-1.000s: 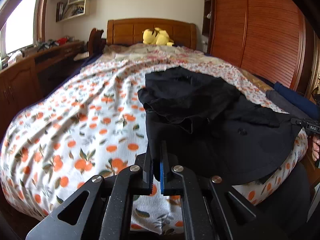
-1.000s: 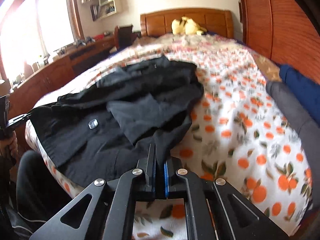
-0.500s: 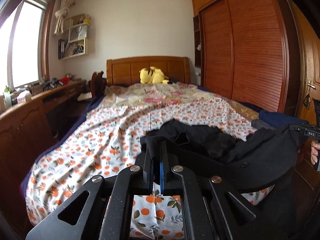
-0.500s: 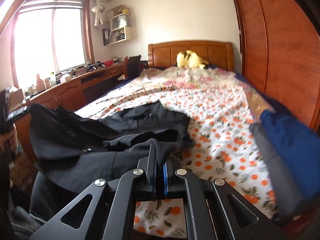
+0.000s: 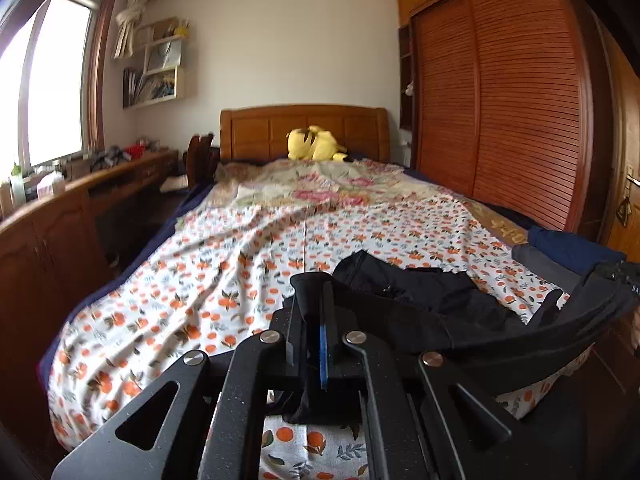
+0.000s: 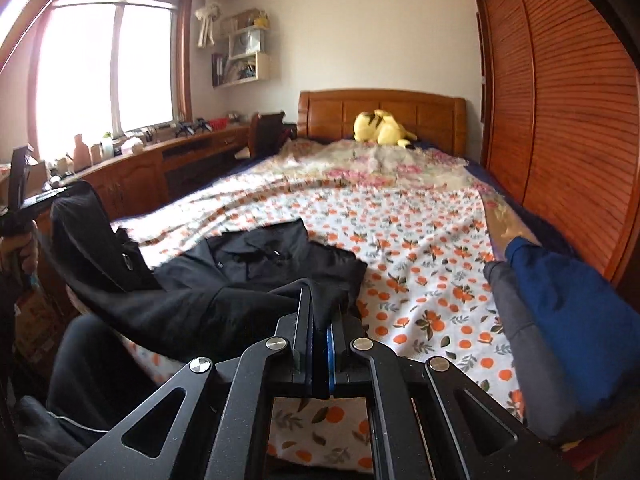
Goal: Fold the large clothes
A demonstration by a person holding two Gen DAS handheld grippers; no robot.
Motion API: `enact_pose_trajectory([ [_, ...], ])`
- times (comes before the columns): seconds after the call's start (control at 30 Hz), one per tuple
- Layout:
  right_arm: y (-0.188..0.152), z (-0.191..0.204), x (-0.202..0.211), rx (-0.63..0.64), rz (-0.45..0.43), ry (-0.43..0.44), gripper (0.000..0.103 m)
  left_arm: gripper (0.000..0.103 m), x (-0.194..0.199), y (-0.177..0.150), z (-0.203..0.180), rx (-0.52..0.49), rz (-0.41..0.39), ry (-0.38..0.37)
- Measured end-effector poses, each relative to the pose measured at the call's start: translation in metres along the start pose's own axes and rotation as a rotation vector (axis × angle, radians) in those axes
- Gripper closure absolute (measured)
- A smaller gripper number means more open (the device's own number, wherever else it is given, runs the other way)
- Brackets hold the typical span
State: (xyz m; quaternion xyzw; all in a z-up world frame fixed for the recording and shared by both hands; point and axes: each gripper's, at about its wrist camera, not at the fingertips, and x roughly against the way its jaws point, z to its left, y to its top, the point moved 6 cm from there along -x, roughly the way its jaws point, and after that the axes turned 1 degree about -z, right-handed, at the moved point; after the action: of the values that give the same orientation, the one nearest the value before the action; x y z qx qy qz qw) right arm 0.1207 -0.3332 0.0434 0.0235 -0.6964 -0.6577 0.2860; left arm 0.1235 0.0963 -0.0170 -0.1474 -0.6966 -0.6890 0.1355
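Observation:
A large black garment lies at the foot of a bed covered in an orange-print sheet. Its near edge is lifted off the bed and stretched between my two grippers. My left gripper is shut on one corner of that edge, with black cloth pinched between the pads. My right gripper is shut on the other corner. In the right wrist view the left gripper shows at the far left, in a person's hand. The rest of the garment sags onto the sheet.
A folded blue garment and a grey one lie along the bed's right side. A yellow plush toy sits by the wooden headboard. A slatted wardrobe stands on the right, a wooden desk under the window on the left.
Both grippers have risen with the garment's near edge, lifting it off the sheet. The cloth that lay spread flat now hangs taut between them, and more bare sheet shows beyond it.

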Motion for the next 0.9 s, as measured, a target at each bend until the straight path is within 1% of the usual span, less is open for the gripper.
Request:
enact_pose_trajectory([
  [0.2, 0.006, -0.016, -0.072, -0.019, 0.051, -0.012, 0.099, 0.098, -0.057, -0.018, 0.003, -0.005, 0.063, 0.044],
  [0.37, 0.010, -0.026, -0.122, -0.064, 0.087, -0.027, 0.099, 0.098, -0.098, -0.024, 0.014, 0.031, 0.090, 0.058],
  [0.6, 0.027, -0.024, -0.183, -0.010, 0.118, -0.080, 0.099, 0.098, -0.148, -0.019, 0.021, 0.035, 0.105, 0.057],
  [0.73, 0.042, -0.022, -0.221, 0.004, 0.125, -0.092, 0.099, 0.098, -0.177, -0.012, 0.027, 0.034, 0.105, 0.063],
  [0.9, 0.056, -0.021, -0.271, 0.022, 0.167, -0.103, 0.099, 0.098, -0.203, -0.006, 0.033, 0.051, 0.105, 0.066],
])
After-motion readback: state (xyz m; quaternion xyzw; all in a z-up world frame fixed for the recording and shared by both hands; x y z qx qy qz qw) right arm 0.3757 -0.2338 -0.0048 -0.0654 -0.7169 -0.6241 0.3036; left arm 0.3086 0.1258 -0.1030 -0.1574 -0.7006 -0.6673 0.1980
